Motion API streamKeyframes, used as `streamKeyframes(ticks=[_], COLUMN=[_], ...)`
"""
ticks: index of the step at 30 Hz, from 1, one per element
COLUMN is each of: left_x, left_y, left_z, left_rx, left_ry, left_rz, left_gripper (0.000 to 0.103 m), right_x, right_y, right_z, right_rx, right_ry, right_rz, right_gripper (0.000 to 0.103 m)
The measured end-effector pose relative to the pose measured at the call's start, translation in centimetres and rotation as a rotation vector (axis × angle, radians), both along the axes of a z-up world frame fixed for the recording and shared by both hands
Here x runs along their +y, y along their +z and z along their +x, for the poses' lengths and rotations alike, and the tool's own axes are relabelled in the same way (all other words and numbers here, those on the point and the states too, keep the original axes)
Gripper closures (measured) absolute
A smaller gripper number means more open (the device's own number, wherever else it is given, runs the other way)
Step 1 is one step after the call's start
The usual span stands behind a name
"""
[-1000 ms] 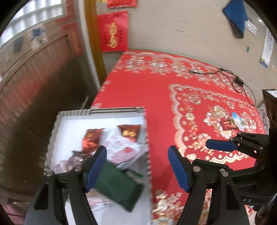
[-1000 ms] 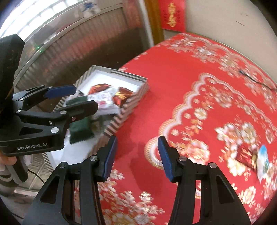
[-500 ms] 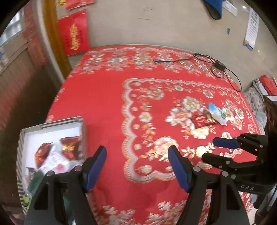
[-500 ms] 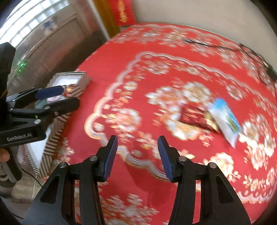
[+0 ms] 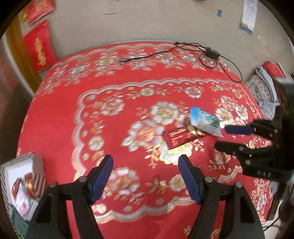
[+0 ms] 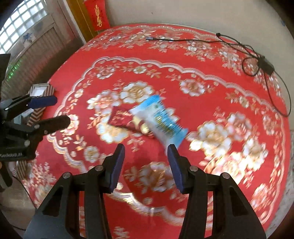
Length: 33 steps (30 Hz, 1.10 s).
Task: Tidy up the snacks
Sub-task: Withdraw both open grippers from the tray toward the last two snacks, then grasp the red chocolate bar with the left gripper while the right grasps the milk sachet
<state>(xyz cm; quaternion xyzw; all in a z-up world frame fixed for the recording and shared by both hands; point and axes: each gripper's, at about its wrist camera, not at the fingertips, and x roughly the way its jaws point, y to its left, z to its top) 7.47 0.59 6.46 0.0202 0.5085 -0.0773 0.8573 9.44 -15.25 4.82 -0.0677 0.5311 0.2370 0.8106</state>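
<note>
Both grippers swing away from the striped box [image 5: 22, 176] toward the snacks.
Left gripper [image 5: 145, 176] and right gripper [image 6: 146, 163] gape empty beside the blue packet [image 6: 161, 119]; red packet [image 6: 120, 117] touching it.

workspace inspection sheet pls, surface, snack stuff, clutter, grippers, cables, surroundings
surface: red floral tablecloth covers the table.
job's things: blue-and-white snack packet lies partly over a red snack packet, with gold-wrapped pieces between them; striped box at the table's edge already holds red packets.
clutter: nothing seen.
grippers: left gripper open, empty; right gripper open, empty, with the packets just beyond its fingertips.
cables: black cable with an adapter lies along the far edge of the table.
surroundings: beige wall with a red banner; window to one side; blurred.
</note>
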Motion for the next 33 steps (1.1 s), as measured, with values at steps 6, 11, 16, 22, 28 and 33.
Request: streamKeyframes(ticks=[6, 11, 16, 22, 28, 33], left_x=[-2.0, -2.6, -3.3, -4.8, -7.2, -8.8], left_y=[-0.7, -1.1, -1.4, -2.6, -3.5, -4.7], left_z=[1.4, 2.2, 3.3, 4.5, 4.8, 4.9], left_rx=[0.015, 0.030, 0.011, 0.027, 0.021, 0.042], left_ry=[-0.093, -0.099, -0.156, -0.323, -0.525, -0.658], left_rz=[0.002, -0.009, -0.005, 0.021, 0.041, 0.117], left_gripper=[0.028, 0.028, 0.028, 0.028, 0.028, 0.028], right_x=[-0.3, 0.3, 0.5, -1.4, -4.8, -6.9], right_y=[-0.4, -1.3, -2.2, -2.4, -1.4, -1.0], right_z=[2.8, 4.4, 5.3, 4.6, 2.7, 0.8], right_rx=[-0.015, 0.001, 0.049, 0.069, 0.062, 0.063], right_ry=[0.094, 0.198, 0.247, 0.192, 0.053, -0.043], right_rz=[-0.058, -0.083, -0.043, 0.013, 0.071, 0.121], right_gripper=[0.055, 0.055, 0.055, 0.075, 0.076, 0.076])
